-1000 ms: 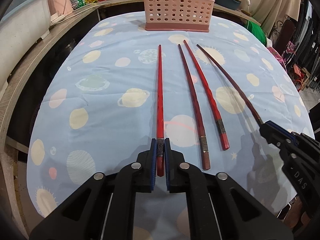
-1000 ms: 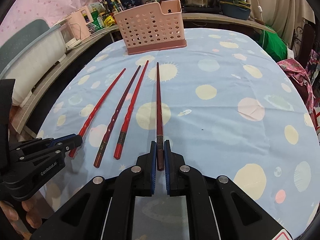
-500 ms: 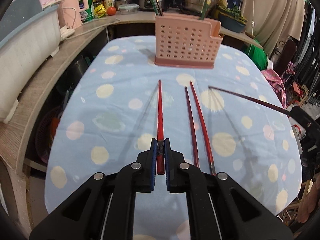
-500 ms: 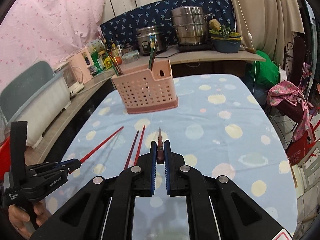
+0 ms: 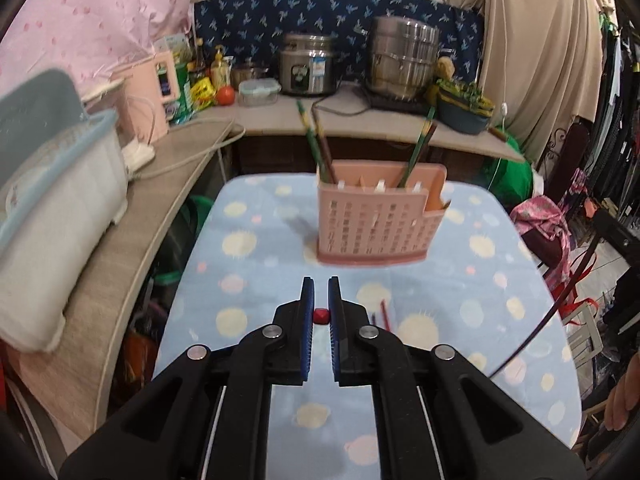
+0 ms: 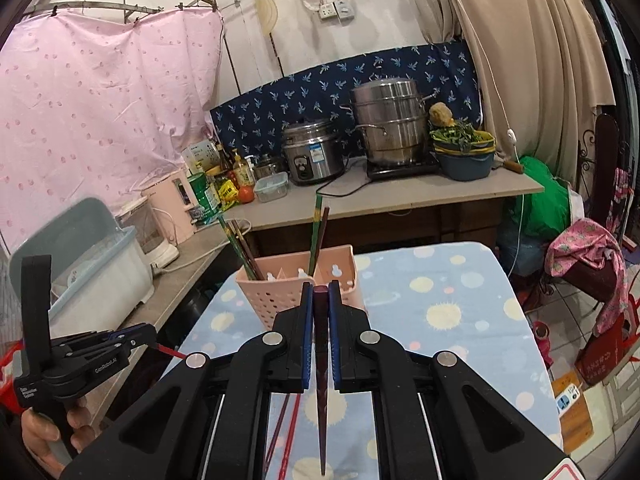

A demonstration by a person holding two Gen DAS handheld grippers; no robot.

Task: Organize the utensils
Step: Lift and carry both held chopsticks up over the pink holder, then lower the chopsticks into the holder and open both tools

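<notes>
both grippers raised since earlier | left gripper [image 5: 320, 316] jaws clamp red chopstick [image 5: 320, 315] | right gripper [image 6: 320, 320] jaws clamp dark chopstick [image 6: 321, 380]

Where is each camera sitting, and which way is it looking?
Left wrist: on the left tongs, high over the table, facing the pink basket; they pinch a red chopstick.
Right wrist: on the right tongs, facing the kitchen counter, pinching a dark chopstick; the left hand shows.
Shared: basket, table.
</notes>
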